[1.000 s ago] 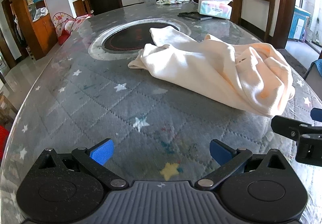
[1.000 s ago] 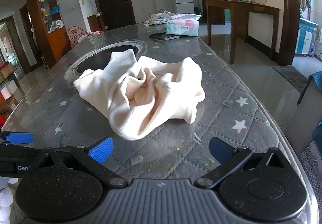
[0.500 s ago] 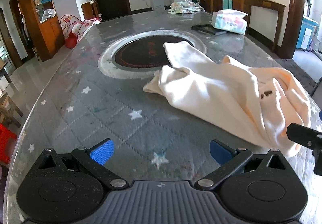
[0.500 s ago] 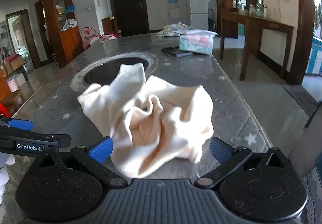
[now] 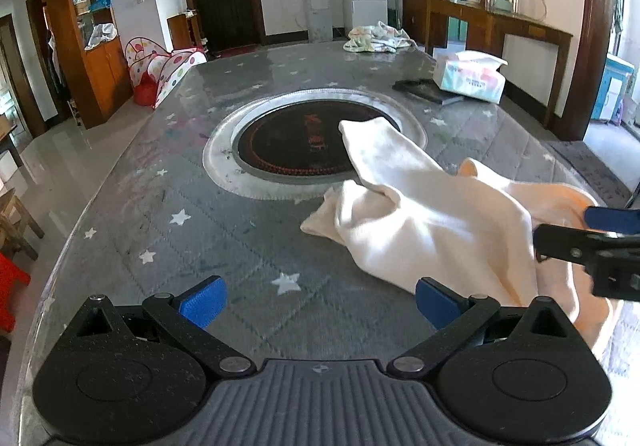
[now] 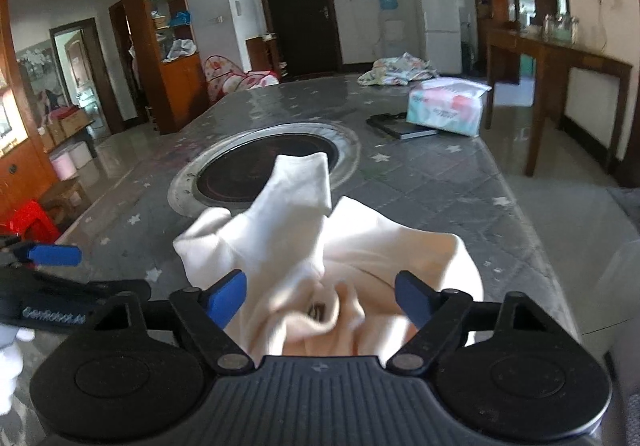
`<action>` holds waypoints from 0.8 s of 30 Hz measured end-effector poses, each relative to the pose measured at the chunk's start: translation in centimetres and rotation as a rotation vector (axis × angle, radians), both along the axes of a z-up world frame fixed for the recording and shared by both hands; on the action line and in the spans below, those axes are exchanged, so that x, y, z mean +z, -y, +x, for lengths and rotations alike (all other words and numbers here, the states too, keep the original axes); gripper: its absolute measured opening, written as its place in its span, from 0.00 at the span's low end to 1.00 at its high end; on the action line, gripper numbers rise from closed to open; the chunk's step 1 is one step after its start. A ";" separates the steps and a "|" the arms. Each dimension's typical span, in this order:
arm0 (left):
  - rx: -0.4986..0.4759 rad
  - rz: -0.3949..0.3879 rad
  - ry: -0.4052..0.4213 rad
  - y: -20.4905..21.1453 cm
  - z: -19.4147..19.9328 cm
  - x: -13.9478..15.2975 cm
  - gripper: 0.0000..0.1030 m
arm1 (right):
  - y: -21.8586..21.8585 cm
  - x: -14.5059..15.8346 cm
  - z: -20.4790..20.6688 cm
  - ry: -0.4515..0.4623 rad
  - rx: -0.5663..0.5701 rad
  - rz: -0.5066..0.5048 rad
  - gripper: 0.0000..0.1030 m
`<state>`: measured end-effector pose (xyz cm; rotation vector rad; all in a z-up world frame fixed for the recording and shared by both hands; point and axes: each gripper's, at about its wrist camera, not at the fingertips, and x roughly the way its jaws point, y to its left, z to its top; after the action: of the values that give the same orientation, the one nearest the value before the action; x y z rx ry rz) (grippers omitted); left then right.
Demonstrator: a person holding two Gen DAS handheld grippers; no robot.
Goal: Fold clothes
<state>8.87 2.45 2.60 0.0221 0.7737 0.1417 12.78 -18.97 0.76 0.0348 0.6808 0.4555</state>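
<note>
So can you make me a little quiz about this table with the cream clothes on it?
1. True or false: the cream garment is neatly folded.
2. Which hand-held gripper has cloth between its fingers? A) left B) right
3. Fill in: one part of the garment lies over the round ______ set in the table.

Key:
1. False. It lies crumpled in a heap.
2. B. The right one's jaws are closing around the bunched cloth but have not yet pinched it; the left one is open over bare table.
3. Hob. Also on the table: a tissue pack.
</note>
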 end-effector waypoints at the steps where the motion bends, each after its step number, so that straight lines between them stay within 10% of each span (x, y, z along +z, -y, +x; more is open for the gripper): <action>1: 0.000 -0.005 0.001 -0.1 0.1 0.1 0.99 | -0.1 -0.1 0.6 -0.012 0.012 0.006 0.74; 10: 0.017 -0.041 0.013 -1.7 -0.1 0.6 0.90 | -1.8 -1.3 4.3 -0.078 0.083 0.018 0.49; 15: 0.020 -0.065 0.025 -2.6 -0.8 1.2 0.88 | -2.2 -1.4 3.9 -0.079 0.116 0.027 0.14; 24: -0.019 -0.116 0.076 -2.8 -2.2 3.4 0.86 | -3.4 0.9 -1.5 0.020 0.245 0.039 0.08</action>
<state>6.67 5.21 5.98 -0.0851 0.7049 0.0795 11.23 -15.52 1.71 -0.0165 0.6596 0.7039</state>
